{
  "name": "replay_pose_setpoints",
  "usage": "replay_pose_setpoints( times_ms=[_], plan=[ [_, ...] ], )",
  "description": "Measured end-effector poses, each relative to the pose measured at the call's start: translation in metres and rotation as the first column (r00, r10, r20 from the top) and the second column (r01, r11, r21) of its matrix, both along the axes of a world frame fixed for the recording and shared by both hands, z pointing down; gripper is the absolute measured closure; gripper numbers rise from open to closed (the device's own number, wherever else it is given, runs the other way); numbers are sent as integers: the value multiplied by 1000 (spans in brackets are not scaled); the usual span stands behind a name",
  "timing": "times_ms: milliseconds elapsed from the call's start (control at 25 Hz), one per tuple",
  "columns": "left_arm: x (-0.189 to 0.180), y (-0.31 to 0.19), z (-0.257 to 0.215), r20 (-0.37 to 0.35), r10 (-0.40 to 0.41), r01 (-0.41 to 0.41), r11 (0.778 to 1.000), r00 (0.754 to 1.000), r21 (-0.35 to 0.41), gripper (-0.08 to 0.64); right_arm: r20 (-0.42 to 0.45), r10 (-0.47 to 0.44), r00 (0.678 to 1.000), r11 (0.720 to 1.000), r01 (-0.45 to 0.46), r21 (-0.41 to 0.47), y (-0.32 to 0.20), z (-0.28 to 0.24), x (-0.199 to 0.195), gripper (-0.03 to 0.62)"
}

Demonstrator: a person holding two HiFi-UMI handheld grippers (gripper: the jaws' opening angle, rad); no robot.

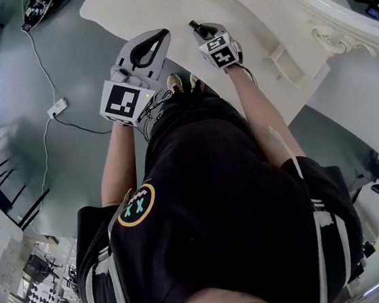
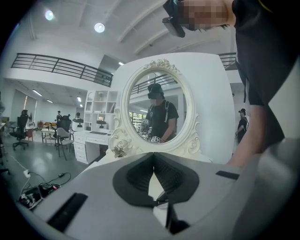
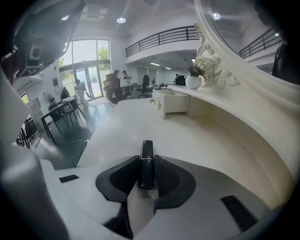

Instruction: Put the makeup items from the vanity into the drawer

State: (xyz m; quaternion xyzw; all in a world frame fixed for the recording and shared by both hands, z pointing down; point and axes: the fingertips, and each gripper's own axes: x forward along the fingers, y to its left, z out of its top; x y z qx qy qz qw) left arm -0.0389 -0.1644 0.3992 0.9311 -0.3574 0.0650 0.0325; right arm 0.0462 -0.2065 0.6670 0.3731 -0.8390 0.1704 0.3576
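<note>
Right gripper (image 3: 146, 158) is clamping a black tube (image 3: 146, 151) lengthwise over the vanity top (image 3: 201, 140); only its own view is showing this grip clearly. Left gripper (image 2: 153, 155) is holding its jaws together, empty, facing the mirror (image 2: 159, 110). Farther along the top, a small drawer (image 3: 174, 102) is sitting.

I read no words or numbers, round emblem (image 1: 136, 205) with 2 teal X shapes on the black shirt (image 1: 229, 197), square patterns without letters on left marker cube (image 1: 123, 102) and right marker cube (image 1: 220, 51)
</note>
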Motion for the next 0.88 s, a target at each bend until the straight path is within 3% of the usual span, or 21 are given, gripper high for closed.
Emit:
replay_pose_setpoints(
  times_ms=[440, 680, 880],
  plan=[
    [0, 2, 1, 2, 0, 0, 1000, 1000, 8, 540, 14, -10, 1000, 999, 9, 48, -13, -24, -5, 474],
    [-7, -10, -1, 44, -50, 49, 999, 998, 16, 540, 66, -42, 997, 993, 34, 116, -32, -60, -17, 476],
    [-18, -30, 7, 30, -91, 90, 995, 995, 35, 540, 95, -97, 991, 983, 81, 162, -43, -84, -30, 476]
  ],
)
